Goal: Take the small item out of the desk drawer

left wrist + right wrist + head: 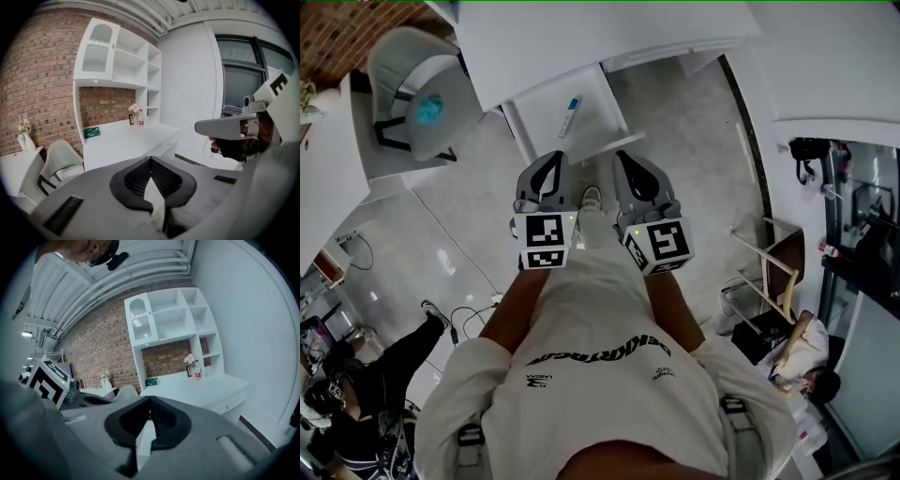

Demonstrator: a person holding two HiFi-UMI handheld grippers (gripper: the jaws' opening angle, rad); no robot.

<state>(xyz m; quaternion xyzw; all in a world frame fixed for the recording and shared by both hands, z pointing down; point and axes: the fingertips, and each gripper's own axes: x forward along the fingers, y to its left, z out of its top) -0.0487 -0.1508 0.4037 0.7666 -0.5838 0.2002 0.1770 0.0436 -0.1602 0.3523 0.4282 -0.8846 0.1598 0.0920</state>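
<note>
In the head view a white desk (609,28) runs along the top, and a white drawer (600,127) stands pulled out below its edge. A small blue-and-white item (571,114) lies in the drawer. Both grippers are held side by side in front of the person's chest, short of the drawer and apart from it. My left gripper (550,159) has its jaws meeting at the tips, shut and empty. My right gripper (627,157) is likewise shut on nothing. The left gripper view shows the desk (126,138) ahead and the right gripper (229,127) at the right.
A grey chair (422,89) stands left of the desk. A green box (92,132), flowers and a bottle (140,118) sit on the desk under white shelves (178,319). A person (356,394) sits at lower left, another (811,375) at lower right by a wooden chair (778,267).
</note>
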